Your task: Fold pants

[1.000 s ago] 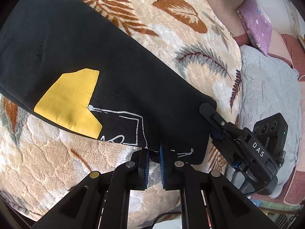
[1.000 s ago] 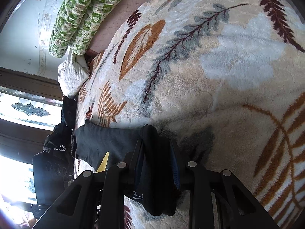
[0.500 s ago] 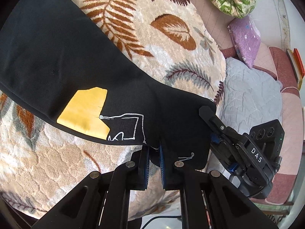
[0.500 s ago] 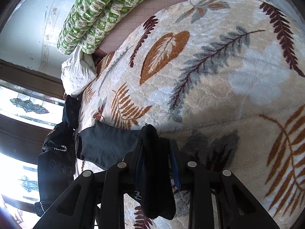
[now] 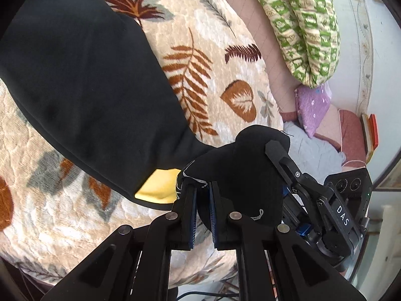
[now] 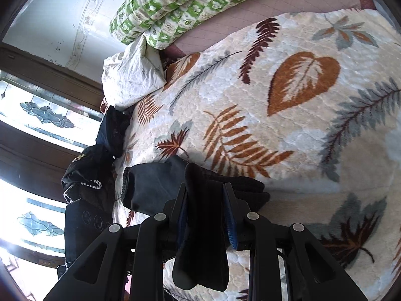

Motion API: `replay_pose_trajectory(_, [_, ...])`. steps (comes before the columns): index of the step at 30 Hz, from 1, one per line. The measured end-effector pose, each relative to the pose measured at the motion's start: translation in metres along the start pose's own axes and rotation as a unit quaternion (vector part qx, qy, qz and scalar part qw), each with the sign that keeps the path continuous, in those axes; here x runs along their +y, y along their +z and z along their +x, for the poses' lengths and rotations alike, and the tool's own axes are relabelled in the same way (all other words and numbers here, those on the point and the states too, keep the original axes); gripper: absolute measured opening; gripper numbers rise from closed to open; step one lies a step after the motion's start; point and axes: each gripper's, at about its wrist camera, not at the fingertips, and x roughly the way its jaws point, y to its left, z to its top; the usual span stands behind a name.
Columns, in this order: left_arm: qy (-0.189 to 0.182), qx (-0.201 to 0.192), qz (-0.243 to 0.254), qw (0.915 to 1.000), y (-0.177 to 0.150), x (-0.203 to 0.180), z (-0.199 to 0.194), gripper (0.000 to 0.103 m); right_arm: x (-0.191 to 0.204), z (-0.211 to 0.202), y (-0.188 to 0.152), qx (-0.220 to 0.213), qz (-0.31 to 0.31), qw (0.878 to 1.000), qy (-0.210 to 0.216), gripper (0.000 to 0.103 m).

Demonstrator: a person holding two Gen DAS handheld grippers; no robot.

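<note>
Left black two-finger gripper [image 5: 202,195]: fingers [image 5: 188,210] nearly together, pinching black cloth of the pants [image 5: 82,80] betw. blue pads. Right black two-finger gripper [image 6: 205,200]: fingers [image 6: 231,215] clamped on a thick fold of same cloth; in left view its body sits just beside left gripper, to the right.
</note>
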Motion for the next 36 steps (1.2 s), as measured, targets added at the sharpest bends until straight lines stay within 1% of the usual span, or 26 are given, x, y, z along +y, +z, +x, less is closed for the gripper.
replay_pose_trajectory(5, [-0.002, -0.013, -0.038, 0.9992, 0.022, 0.039, -0.031, 0.008, 0.035, 0.053, 0.004, 0.030, -0.008, 0.999, 0.015, 0.028])
replay_pose_trajectory(9, [-0.004, -0.014, -0.079, 0.9968, 0.040, 0.078, -0.047, 0.009, 0.053, 0.103, 0.002, 0.058, -0.005, 0.998, 0.019, 0.030])
replay_pose_trajectory(13, [-0.003, -0.009, -0.114, 0.9934, 0.053, 0.117, -0.060, 0.010, 0.060, 0.150, -0.003, 0.084, 0.008, 0.996, 0.013, 0.031])
replay_pose_trajectory(14, [-0.002, -0.009, -0.118, 0.9930, 0.056, 0.125, -0.064, 0.010, 0.061, 0.159, -0.006, 0.090, 0.012, 0.996, 0.013, 0.033])
replay_pose_trajectory(16, [0.001, -0.014, -0.123, 0.9923, 0.060, 0.138, -0.073, 0.010, 0.061, 0.170, -0.010, 0.089, 0.019, 0.996, 0.008, 0.036])
replay_pose_trajectory(18, [0.000, -0.020, -0.127, 0.9917, 0.064, 0.149, -0.086, 0.010, 0.063, 0.170, -0.009, 0.084, 0.019, 0.996, 0.001, 0.040])
replay_pose_trajectory(20, [0.000, -0.024, -0.125, 0.9919, 0.068, 0.158, -0.099, 0.012, 0.067, 0.164, -0.008, 0.080, 0.025, 0.996, 0.006, 0.047])
replay_pose_trajectory(21, [0.003, -0.028, -0.122, 0.9922, 0.069, 0.161, -0.106, 0.013, 0.069, 0.158, -0.008, 0.071, 0.026, 0.997, 0.008, 0.049])
replay_pose_trajectory(22, [0.006, -0.031, -0.117, 0.9927, 0.069, 0.163, -0.113, 0.015, 0.073, 0.150, -0.009, 0.062, 0.023, 0.998, 0.012, 0.053])
replay_pose_trajectory(23, [0.009, -0.036, -0.108, 0.9934, 0.068, 0.164, -0.121, 0.019, 0.075, 0.142, -0.010, 0.053, 0.021, 0.998, 0.017, 0.056])
replay_pose_trajectory(24, [0.015, -0.042, -0.099, 0.9941, 0.067, 0.162, -0.128, 0.023, 0.077, 0.132, -0.011, 0.045, 0.020, 0.999, 0.022, 0.056])
replay_pose_trajectory(25, [0.022, -0.046, -0.088, 0.9948, 0.066, 0.160, -0.135, 0.032, 0.079, 0.123, -0.014, 0.036, 0.021, 0.999, 0.029, 0.057])
replay_pose_trajectory(26, [0.025, -0.053, -0.076, 0.9954, 0.062, 0.158, -0.143, 0.037, 0.079, 0.112, -0.018, 0.026, 0.024, 0.999, 0.041, 0.060])
replay_pose_trajectory(27, [0.027, -0.058, -0.060, 0.9961, 0.059, 0.153, -0.150, 0.039, 0.077, 0.100, -0.024, 0.017, 0.027, 0.998, 0.049, 0.062])
replay_pose_trajectory(29, [0.032, -0.064, -0.027, 0.9971, 0.051, 0.140, -0.159, 0.047, 0.070, 0.079, -0.039, -0.005, 0.038, 0.998, 0.056, 0.074])
replay_pose_trajectory(30, [0.036, -0.066, -0.012, 0.9971, 0.049, 0.135, -0.162, 0.052, 0.064, 0.071, -0.049, -0.014, 0.047, 0.997, 0.062, 0.076])
replay_pose_trajectory(32, [0.041, -0.068, 0.011, 0.9968, 0.038, 0.126, -0.167, 0.054, 0.050, 0.061, -0.069, -0.026, 0.076, 0.994, 0.080, 0.077])
replay_pose_trajectory(34, [0.039, -0.074, 0.026, 0.9962, 0.025, 0.117, -0.169, 0.054, 0.032, 0.058, -0.088, -0.031, 0.117, 0.988, 0.101, 0.077])
replay_pose_trajectory(36, [0.040, -0.079, 0.042, 0.9952, 0.016, 0.111, -0.171, 0.068, 0.016, 0.061, -0.103, -0.032, 0.154, 0.980, 0.121, 0.077])
